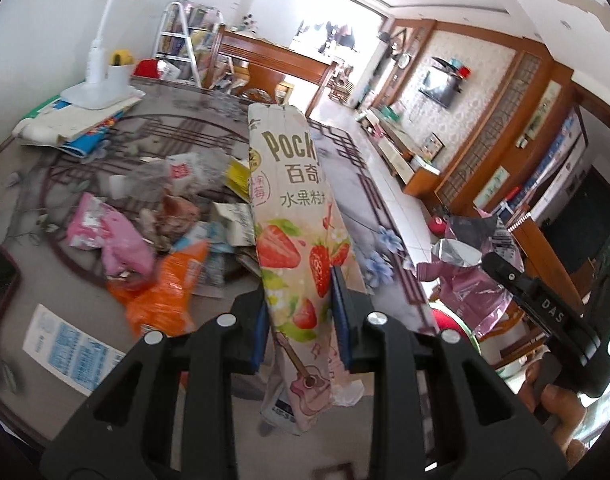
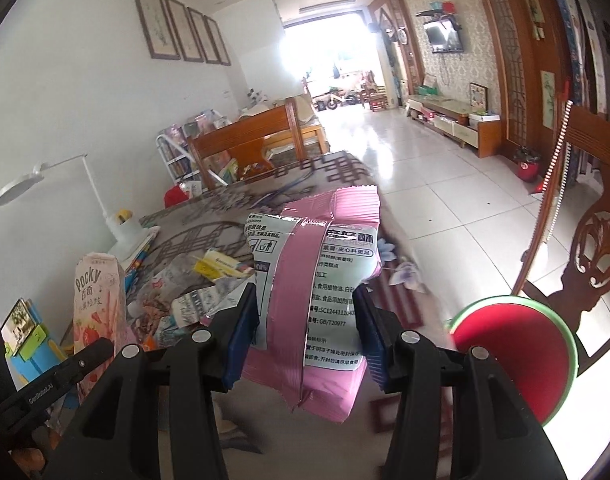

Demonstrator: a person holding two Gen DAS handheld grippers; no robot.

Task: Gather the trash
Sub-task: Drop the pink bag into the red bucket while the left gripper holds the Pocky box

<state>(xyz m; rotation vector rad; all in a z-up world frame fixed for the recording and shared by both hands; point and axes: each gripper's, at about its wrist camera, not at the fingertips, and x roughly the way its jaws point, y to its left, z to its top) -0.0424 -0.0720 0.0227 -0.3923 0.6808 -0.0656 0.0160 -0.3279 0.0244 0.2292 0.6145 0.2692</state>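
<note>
Left hand-held gripper (image 1: 301, 312) is clamped on the strawberry Pocky box (image 1: 293, 216), blue pads pressing both sides, the box standing up tall above the desk (image 1: 65, 292). Right hand-held gripper (image 2: 305, 332) is squeezed onto a pink snack wrapper (image 2: 317, 280), lifted off the desk's edge. More trash lies heaped on the desk: an orange packet (image 1: 165, 288), a pink bag (image 1: 117, 240), crumpled wrappers. A red bin (image 2: 513, 352) sits low to the right.
</note>
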